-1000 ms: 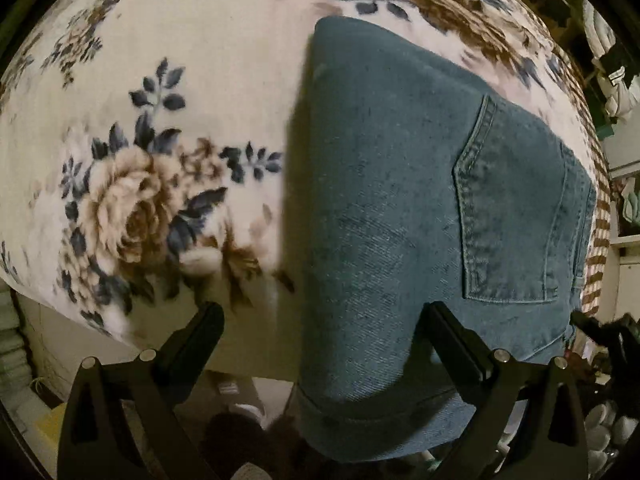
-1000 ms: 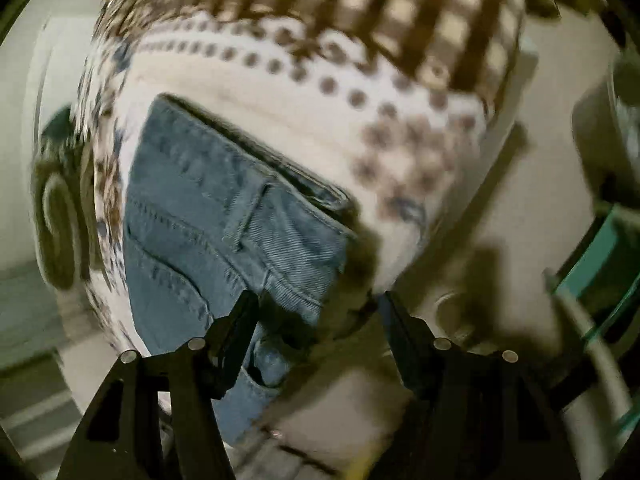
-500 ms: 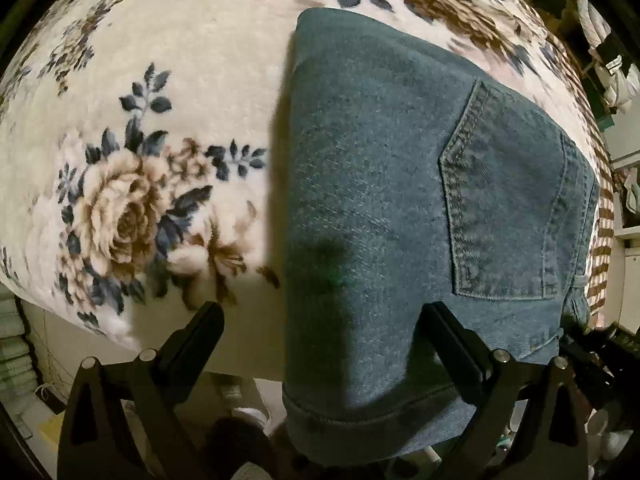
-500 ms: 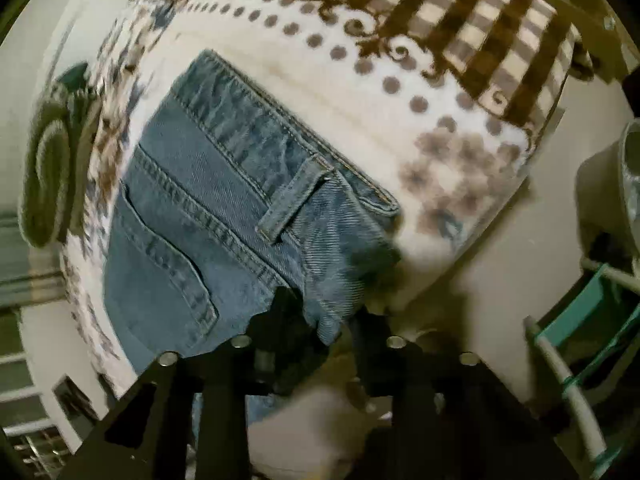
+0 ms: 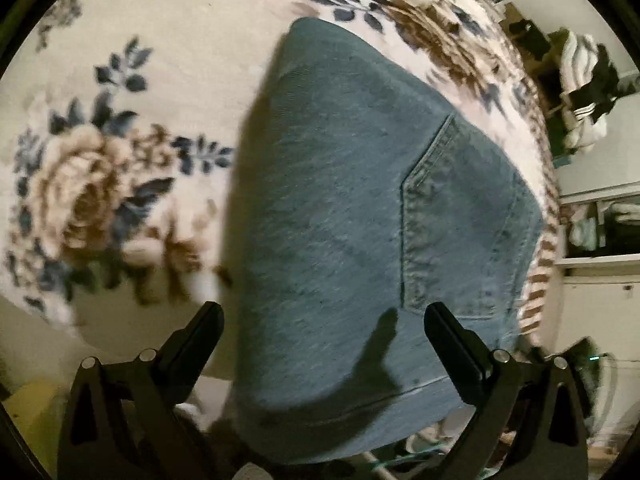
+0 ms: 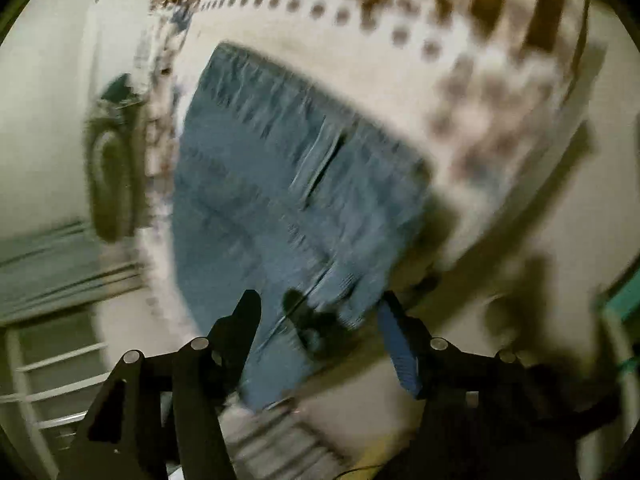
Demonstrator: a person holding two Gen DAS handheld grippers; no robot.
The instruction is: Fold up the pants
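The folded jeans (image 5: 340, 216) lie on the flowered blanket (image 5: 120, 160) with one end hanging over the bed's near edge, and since the left gripper (image 5: 322, 336) and right gripper (image 6: 320, 320) both have fingers apart, holding nothing, the overhang could drag the fold undone.

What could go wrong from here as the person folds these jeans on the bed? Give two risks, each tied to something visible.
1. The jeans overhang the edge of the floral blanket near the open left gripper; they might slide off.
2. The right gripper is open with the waistband corner between its fingers, and the view is blurred by motion; a hasty close could catch only one denim layer.
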